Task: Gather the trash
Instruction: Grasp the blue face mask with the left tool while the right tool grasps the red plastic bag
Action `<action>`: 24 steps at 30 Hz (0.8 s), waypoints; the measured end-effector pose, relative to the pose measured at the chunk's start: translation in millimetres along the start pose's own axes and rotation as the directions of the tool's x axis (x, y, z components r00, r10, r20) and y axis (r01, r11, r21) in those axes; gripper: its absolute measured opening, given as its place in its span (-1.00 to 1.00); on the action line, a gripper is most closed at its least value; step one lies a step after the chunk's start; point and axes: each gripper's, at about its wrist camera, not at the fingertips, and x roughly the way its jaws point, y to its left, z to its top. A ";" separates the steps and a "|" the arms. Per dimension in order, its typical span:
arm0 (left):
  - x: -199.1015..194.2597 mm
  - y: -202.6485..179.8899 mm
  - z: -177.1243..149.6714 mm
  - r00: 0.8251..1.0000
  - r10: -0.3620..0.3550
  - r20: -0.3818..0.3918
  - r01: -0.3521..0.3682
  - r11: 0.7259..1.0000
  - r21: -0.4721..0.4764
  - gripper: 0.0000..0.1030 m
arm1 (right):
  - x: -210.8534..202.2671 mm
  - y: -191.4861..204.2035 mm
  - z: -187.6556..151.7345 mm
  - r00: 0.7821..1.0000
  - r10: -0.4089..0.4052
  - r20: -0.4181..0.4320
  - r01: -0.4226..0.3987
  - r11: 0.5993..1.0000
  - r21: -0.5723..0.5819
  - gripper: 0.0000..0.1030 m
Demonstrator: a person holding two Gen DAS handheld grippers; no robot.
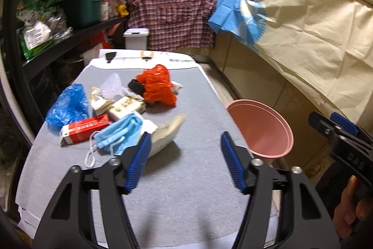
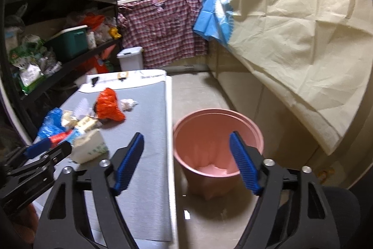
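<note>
The trash lies in a loose heap on the left half of a grey mat [image 1: 186,90] that covers a low white table. Nearest the front of the heap is an open white carton [image 1: 166,135], flap raised, its long axis running from near left to far right; faint green print shows on its side in the right wrist view, too blurred to read. Touching its left side is a blue face mask [image 1: 121,132], its white ear loop trailing toward the near edge. Just left of the mask lies a red and white box [image 1: 85,128], long axis running left to right and tilted slightly away on the right; it carries white lettering that cannot be read. Behind these sit a cream packet [image 1: 127,106] with dark print, also illegible, a crumpled blue plastic bag [image 1: 66,105] at the far left, and a bunched orange plastic bag [image 1: 157,85] at the back, with a small wad of white paper [image 2: 128,104] just right of it.

The left gripper [image 1: 184,155] hangs over the mat with its jaws spread wide, holding nothing; its left finger sits just in front of the carton. The right gripper [image 2: 187,159] is likewise wide apart and empty, above a pink bucket [image 2: 255,132] that stands on the floor just beside the table's right edge.

A checked shirt [image 1: 171,20] hangs behind the table, and a small white bin [image 1: 136,39] stands under it.
</note>
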 end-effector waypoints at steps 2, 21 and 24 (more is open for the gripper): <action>2.2 10.0 2.8 1.000 0.016 0.000 -0.016 1.000 -0.025 0.05 | 1.5 6.6 1.4 1.000 0.030 0.003 -0.030 1.000 0.004 0.22; 44.5 111.9 8.1 0.983 0.168 -0.079 -0.180 0.966 -0.185 -0.21 | 117.6 110.1 3.3 0.891 0.373 -0.259 -0.316 0.918 0.238 0.27; 57.3 119.8 7.4 0.982 0.160 -0.100 -0.177 0.966 -0.188 -0.21 | 137.3 118.7 -1.5 0.864 0.398 -0.307 -0.321 0.907 0.272 0.29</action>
